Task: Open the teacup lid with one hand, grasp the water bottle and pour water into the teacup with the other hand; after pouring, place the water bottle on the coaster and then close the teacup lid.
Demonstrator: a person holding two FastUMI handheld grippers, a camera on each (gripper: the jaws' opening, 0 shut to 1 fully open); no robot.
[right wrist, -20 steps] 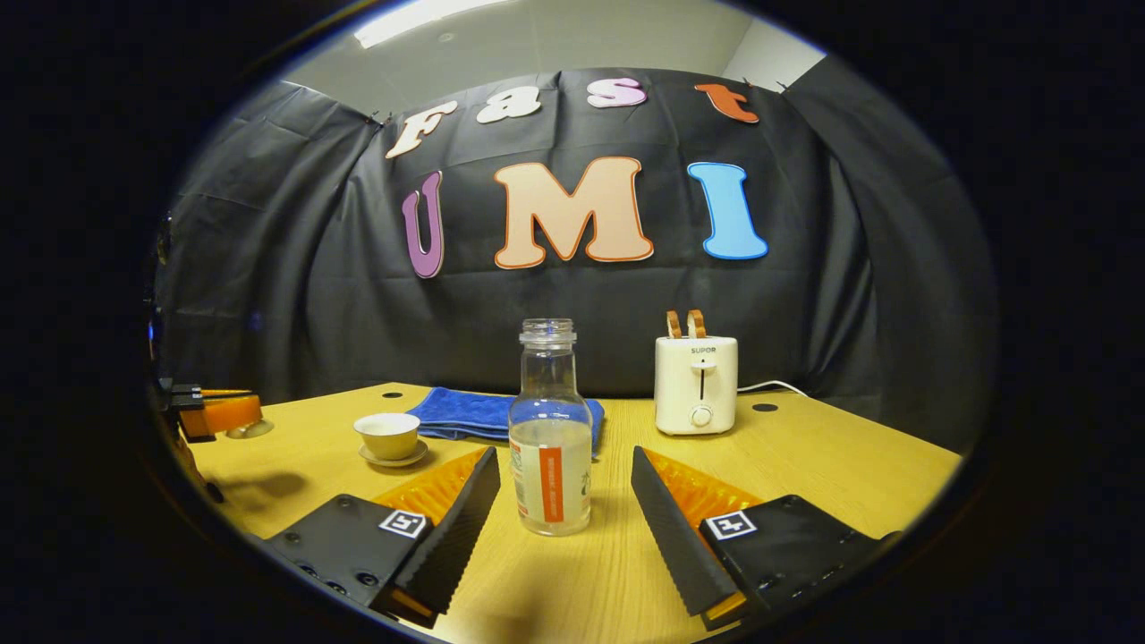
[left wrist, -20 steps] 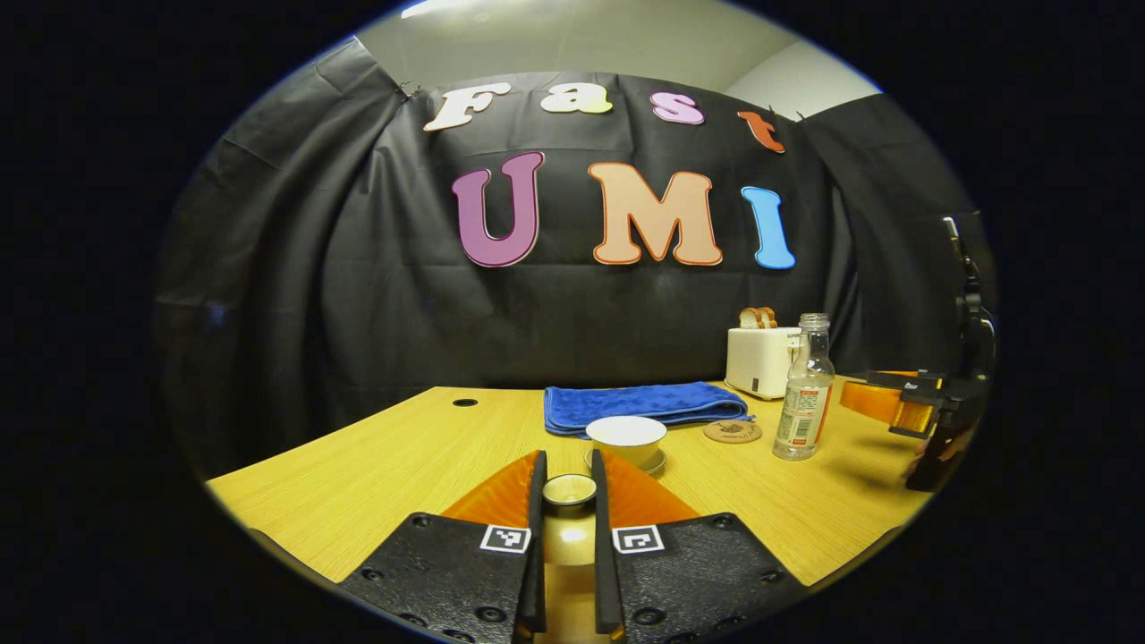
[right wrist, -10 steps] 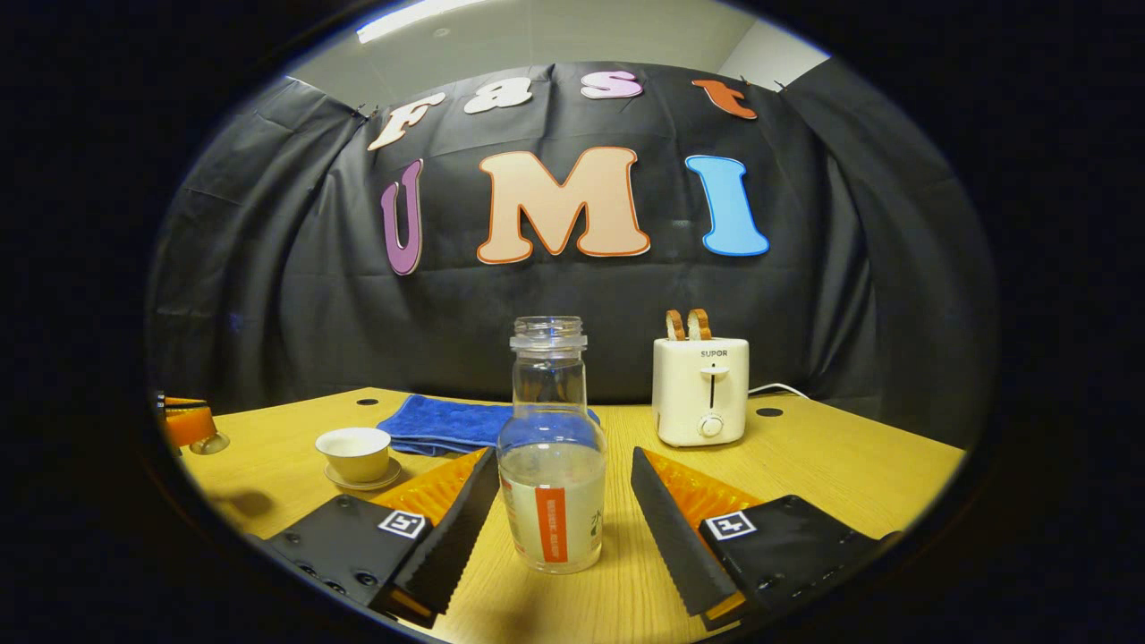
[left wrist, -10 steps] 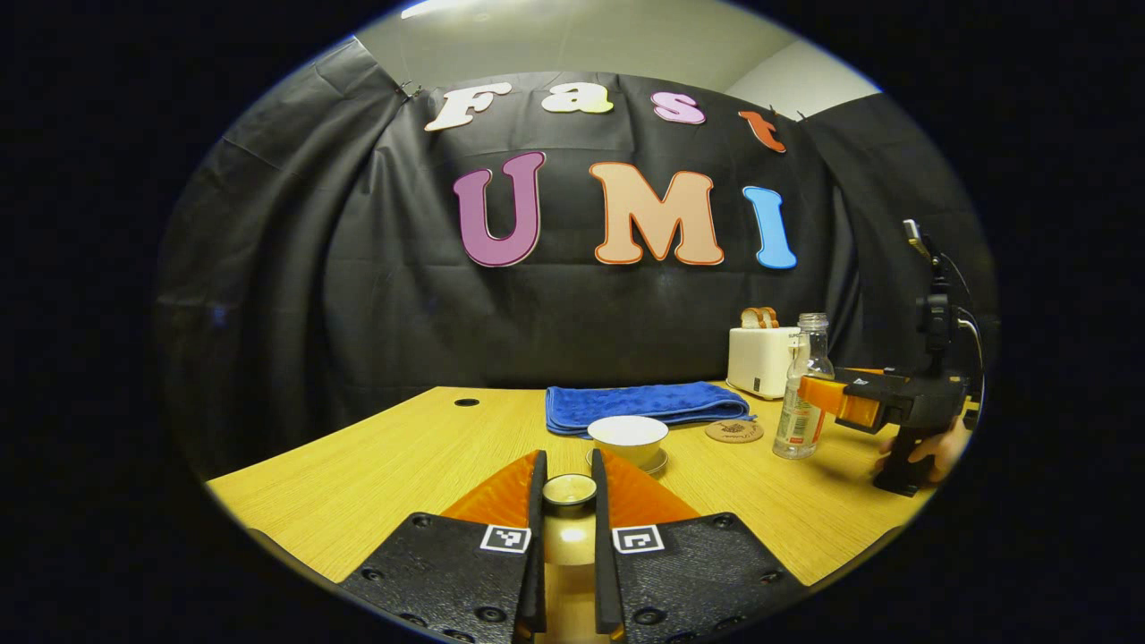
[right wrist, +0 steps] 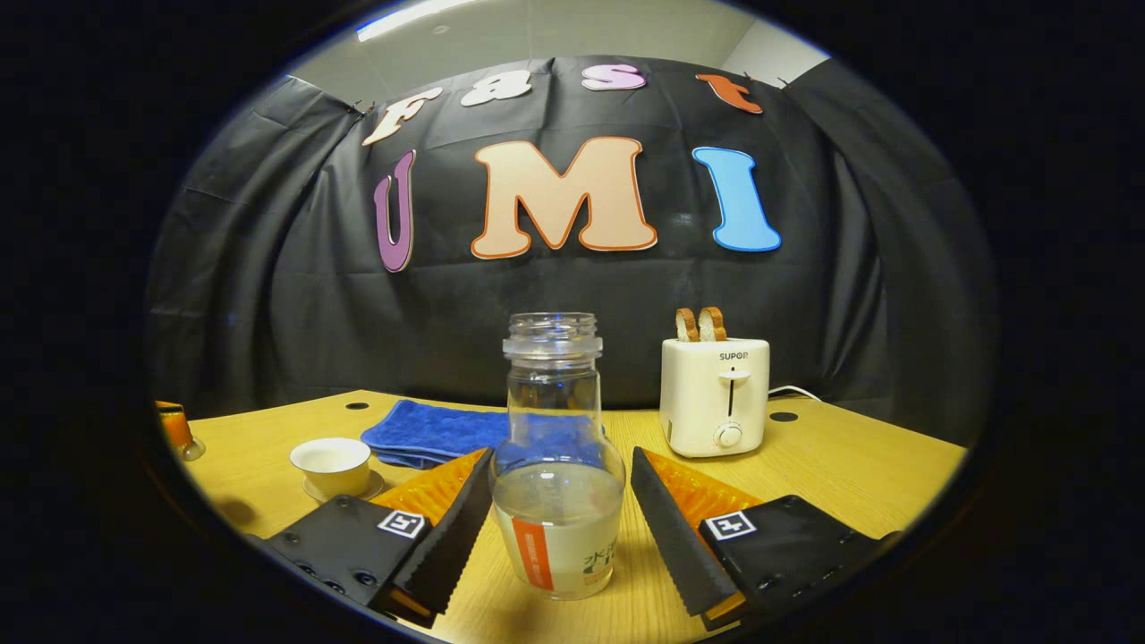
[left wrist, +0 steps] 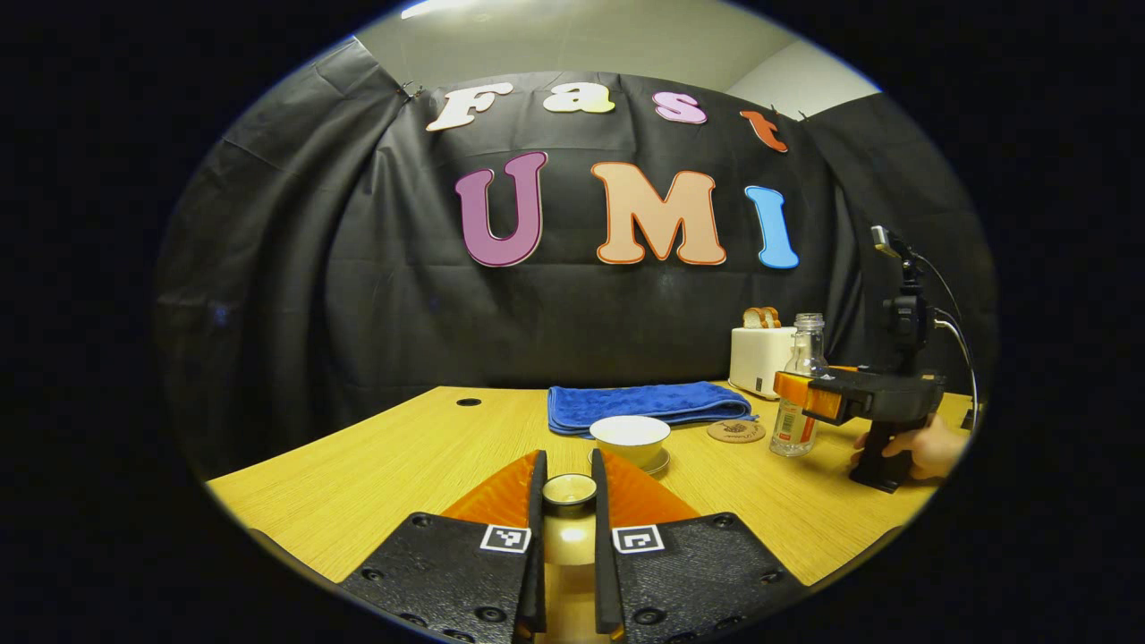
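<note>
Standing upright on the wooden table (right wrist: pixel 832 465), the water bottle (right wrist: pixel 556 465) sits between the 2 fingers of the right gripper (right wrist: pixel 562 510), which are spread wide on either side of it with a gap showing at each side, so neither finger presses on the glass. It has no cap and is partly filled with water. In the left gripper view the same bottle (left wrist: pixel 799 394) stands at the far right of the table, with the right gripper (left wrist: pixel 805 398) reaching in around it and a hand (left wrist: pixel 921 445) on its handle.

Just left of the bottle there lies the round coaster (left wrist: pixel 735 431), bare, and left of that the teacup (left wrist: pixel 630 438) on its saucer, open at the top. The teacup (right wrist: pixel 331 463) also shows at the left in the right gripper view.

Nearer the camera, the left gripper (left wrist: pixel 567 501) is closed narrowly on the teacup lid (left wrist: pixel 569 490), both fingers pressing its knob, held above the table in front of the cup.

Behind the cup lies a folded blue towel (left wrist: pixel 644 402), and a white toaster (right wrist: pixel 716 394) with 2 slices of bread stands behind the bottle.
</note>
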